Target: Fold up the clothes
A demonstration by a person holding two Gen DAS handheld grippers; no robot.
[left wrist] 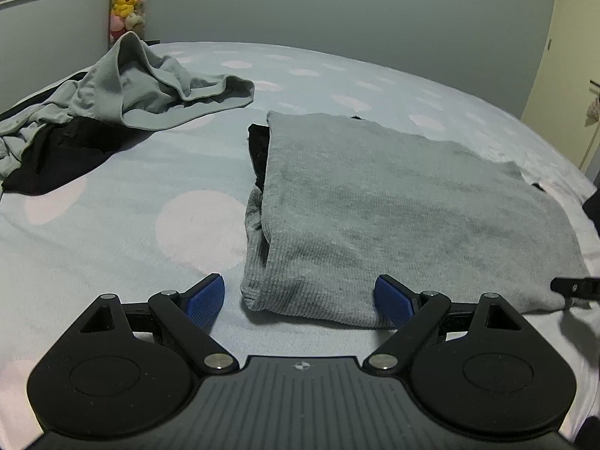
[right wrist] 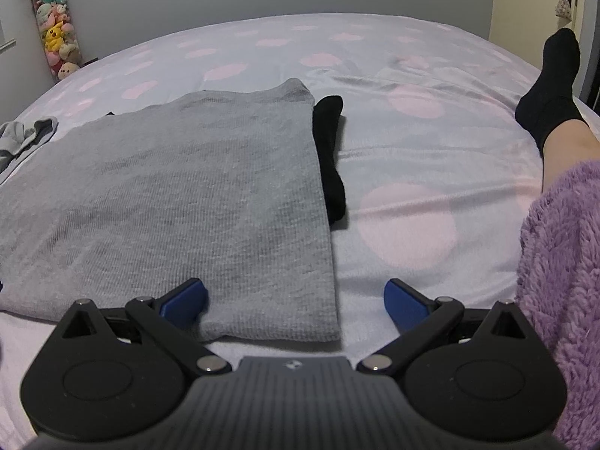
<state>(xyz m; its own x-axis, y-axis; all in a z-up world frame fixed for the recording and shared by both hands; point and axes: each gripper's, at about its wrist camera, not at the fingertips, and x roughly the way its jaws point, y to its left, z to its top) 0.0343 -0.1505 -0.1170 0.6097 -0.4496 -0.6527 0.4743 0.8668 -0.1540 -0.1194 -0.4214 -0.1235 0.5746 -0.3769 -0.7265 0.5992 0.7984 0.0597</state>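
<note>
left wrist view: both grippers, left gripper (left wrist: 300, 296) & right gripper (right wrist: 296, 300), jaws wide open w/ nothing held, straddle near corners of grey knit top (left wrist: 393, 217) lying folded on bed (left wrist: 131, 225); prob pinch both corners evenly, all layers, before folding fwd.

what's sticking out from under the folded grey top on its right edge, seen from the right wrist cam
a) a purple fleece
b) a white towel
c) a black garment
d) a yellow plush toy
c: in the right wrist view a black garment pokes out along the right edge of the folded grey top.
</note>
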